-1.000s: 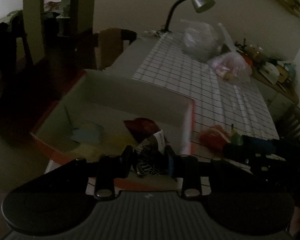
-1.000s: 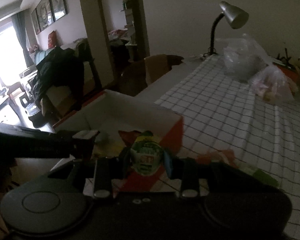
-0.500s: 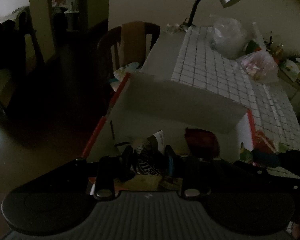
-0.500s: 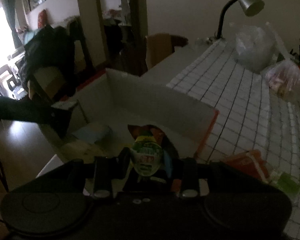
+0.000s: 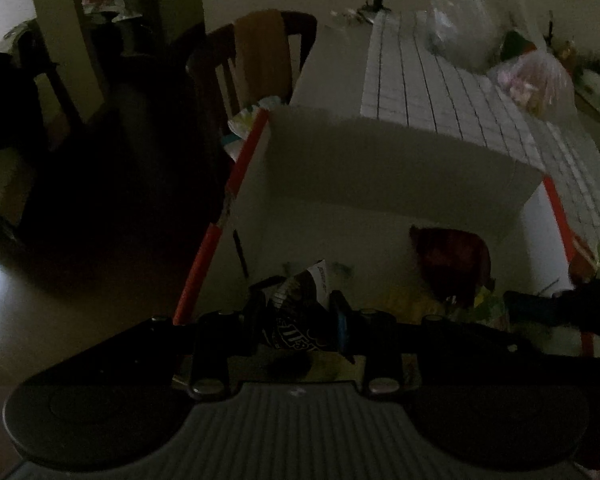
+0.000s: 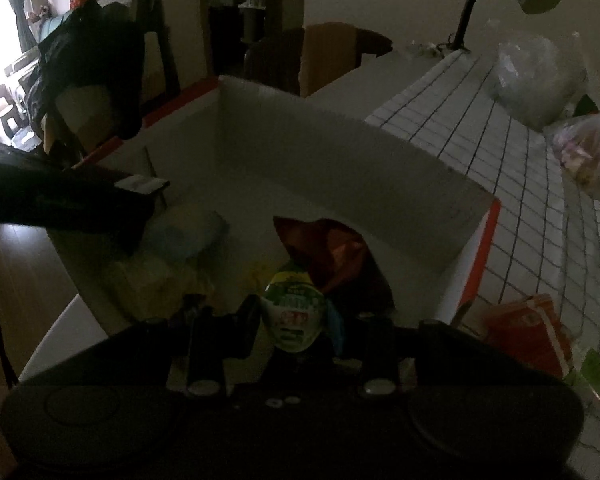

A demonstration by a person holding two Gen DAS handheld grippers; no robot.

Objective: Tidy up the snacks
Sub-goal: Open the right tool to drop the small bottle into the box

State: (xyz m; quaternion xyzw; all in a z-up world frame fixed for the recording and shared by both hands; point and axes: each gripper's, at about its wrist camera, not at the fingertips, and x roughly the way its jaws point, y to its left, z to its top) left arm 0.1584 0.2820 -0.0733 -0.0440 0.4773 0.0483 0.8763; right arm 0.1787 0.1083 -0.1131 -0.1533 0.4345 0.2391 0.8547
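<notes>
- Box, white inside with orange-red edges, is the landmark: a second ago both cameras looked at it from short of its near wall, and now both look down past that wall onto its floor.
- Left gripper is clamped on a dark crinkled snack packet with white lettering, carried over the box's near-left part.
- Right gripper is clamped on a green-and-white wrapped snack, over the box's near-middle, just in front of a dark red packet lying on the box floor.
- Pale blue and yellow packets lie on the box floor to the left of the red one.
- Orange packet sits outside the box's right wall on the checked tablecloth, not yet stowed.
- Both snacks now look placed for release into the box; more pieces probably remain outside.
</notes>
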